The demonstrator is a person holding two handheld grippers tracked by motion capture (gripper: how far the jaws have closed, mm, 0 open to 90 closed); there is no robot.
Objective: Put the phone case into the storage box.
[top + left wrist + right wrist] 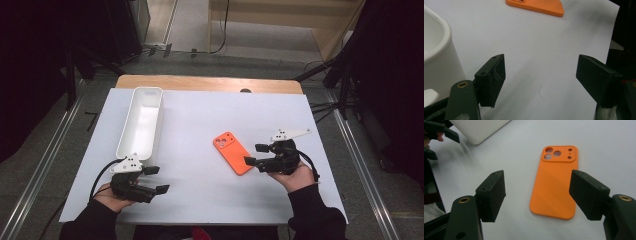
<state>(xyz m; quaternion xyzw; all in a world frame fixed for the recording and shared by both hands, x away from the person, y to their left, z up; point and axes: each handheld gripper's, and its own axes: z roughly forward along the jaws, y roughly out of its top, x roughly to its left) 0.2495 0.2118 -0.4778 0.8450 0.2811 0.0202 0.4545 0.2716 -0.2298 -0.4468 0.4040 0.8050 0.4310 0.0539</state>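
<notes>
White tabletop (200,190), grey floor (60,145)

bare sheet (200,120) between white bin (141,121) and orange case (233,152).

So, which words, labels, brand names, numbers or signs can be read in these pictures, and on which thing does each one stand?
None can be read.
Orange phone case: plain back with camera cut-outs, no text or logo.
White tray: no label.
White table: unmarked.
Left gripper and right gripper: black jaws with screw holes, no readable marking.
</notes>
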